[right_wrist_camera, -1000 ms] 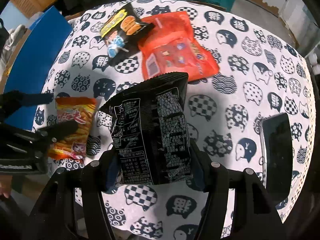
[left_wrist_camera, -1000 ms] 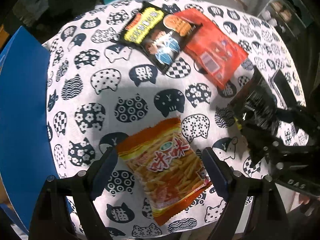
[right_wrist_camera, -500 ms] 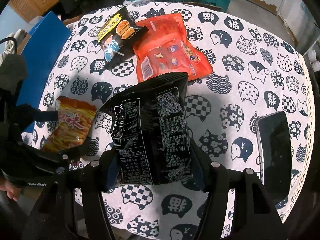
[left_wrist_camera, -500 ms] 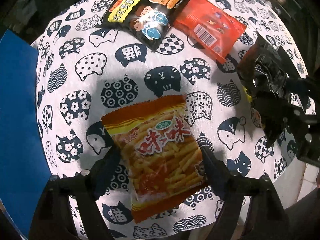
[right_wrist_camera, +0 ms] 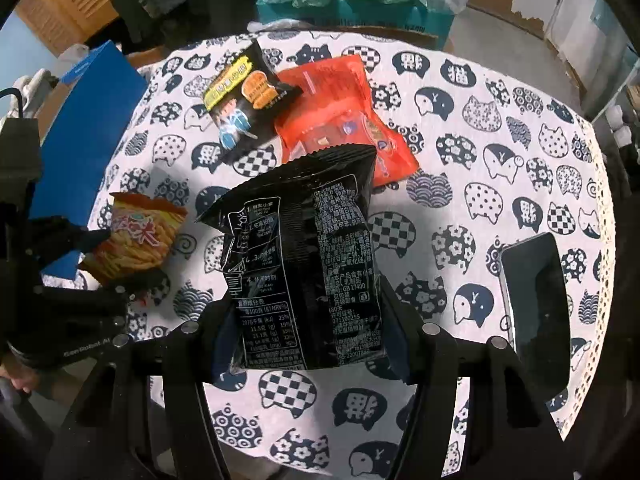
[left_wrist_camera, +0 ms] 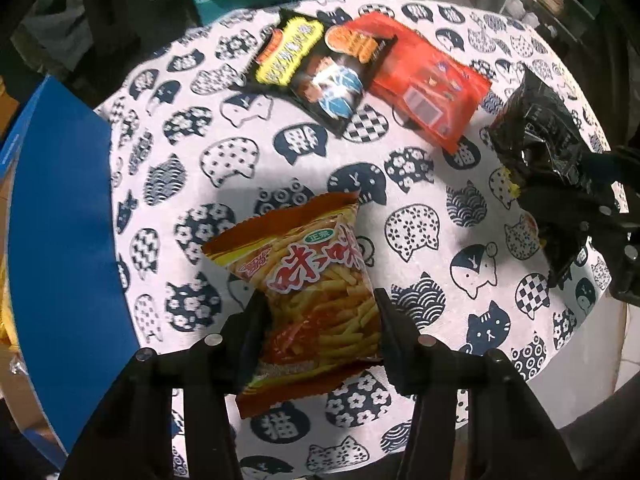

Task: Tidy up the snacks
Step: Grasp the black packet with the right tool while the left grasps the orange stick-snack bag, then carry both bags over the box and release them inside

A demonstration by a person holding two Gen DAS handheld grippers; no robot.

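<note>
My left gripper (left_wrist_camera: pixel 318 312) is shut on an orange bag of potato sticks (left_wrist_camera: pixel 316 280) and holds it above the cat-print tablecloth (left_wrist_camera: pixel 224 160). My right gripper (right_wrist_camera: pixel 306 316) is shut on a black snack bag (right_wrist_camera: pixel 304 252), back side facing me. The orange bag also shows in the right wrist view (right_wrist_camera: pixel 140 240), and the black bag in the left wrist view (left_wrist_camera: pixel 536 132). A black-and-yellow snack bag (left_wrist_camera: pixel 316 68) and a red snack bag (left_wrist_camera: pixel 428 88) lie side by side at the table's far side, the black one overlapping the red one (right_wrist_camera: pixel 336 120).
A blue box (left_wrist_camera: pixel 60 220) stands at the table's left edge. A dark phone (right_wrist_camera: pixel 536 308) lies on the right part of the table. A teal box with green wrapping (right_wrist_camera: pixel 352 4) sits beyond the far edge.
My left gripper closed on the orange bag and lifted it off the cloth. My right gripper kept its hold on the black bag and hardly moved.
</note>
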